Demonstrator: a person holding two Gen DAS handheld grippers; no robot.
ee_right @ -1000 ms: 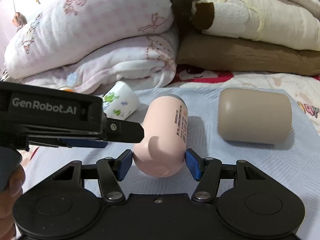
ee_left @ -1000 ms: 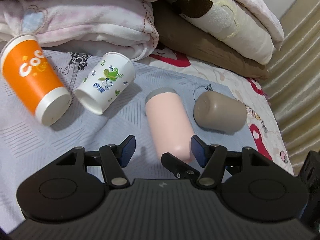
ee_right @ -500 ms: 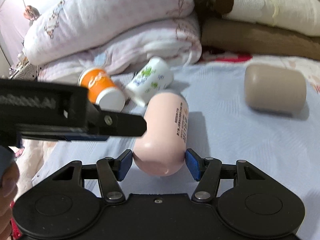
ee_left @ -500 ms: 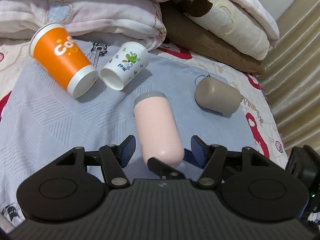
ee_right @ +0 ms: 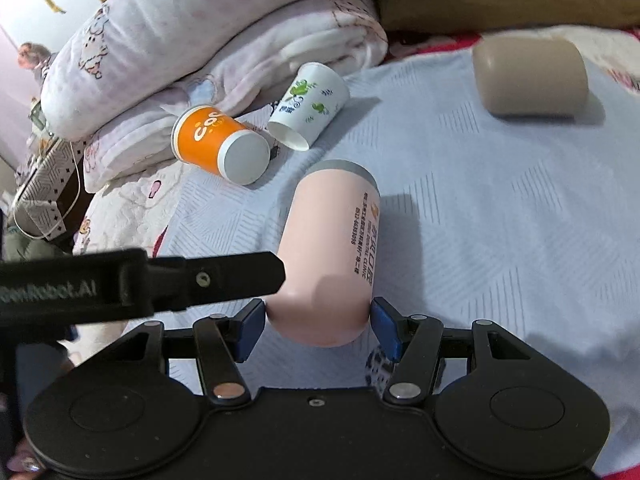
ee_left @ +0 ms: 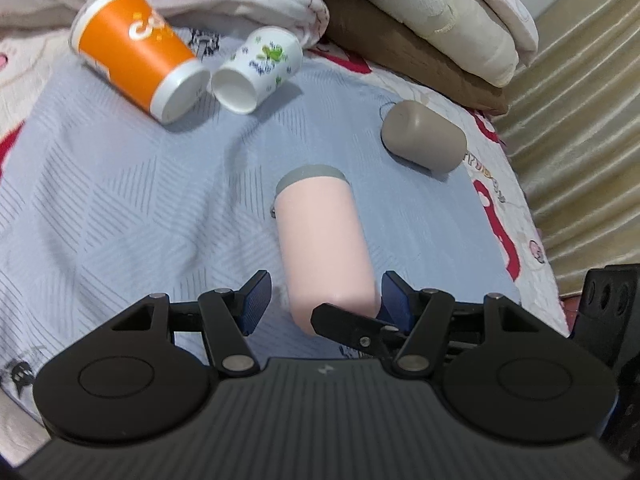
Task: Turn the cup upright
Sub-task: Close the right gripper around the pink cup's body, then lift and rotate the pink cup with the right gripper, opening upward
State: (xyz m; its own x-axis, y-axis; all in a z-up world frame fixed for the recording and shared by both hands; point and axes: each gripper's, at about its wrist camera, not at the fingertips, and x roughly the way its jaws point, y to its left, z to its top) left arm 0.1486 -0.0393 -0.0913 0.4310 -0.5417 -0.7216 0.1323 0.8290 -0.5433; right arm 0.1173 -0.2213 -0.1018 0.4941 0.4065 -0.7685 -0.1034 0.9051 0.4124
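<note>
Right wrist view: right claw [ee_right: 318,324] clenched on the rounded base end of the pink cup [ee_right: 330,248], blue pads [ee_right: 252,330] pressed against both sides, grey-rimmed mouth pointing away from the claw and slightly down toward the blue-grey sheet [ee_right: 500,208]. Left wrist view: left claw [ee_left: 324,300] released, pads spread wide, the right claw's finger and that same base end sitting between them, no squeeze visible. Beyond the pink cup, further from both claws: orange cup [ee_right: 220,144] and small white cup with green leaves [ee_right: 308,106] on their sides, mouths facing the claws, just beside each other; tan cup [ee_right: 530,76] also on its side, well off to the right; folded blankets [ee_right: 208,36] behind all of them. Progress, judged from this: grasp done, cup seemingly lifted clear of the sheet but far from upright, mouth lower than base. Left to do: swing the mouth end up and over, set the base down on the soft sheet, let go. Risk of tipping on that bedding
</note>
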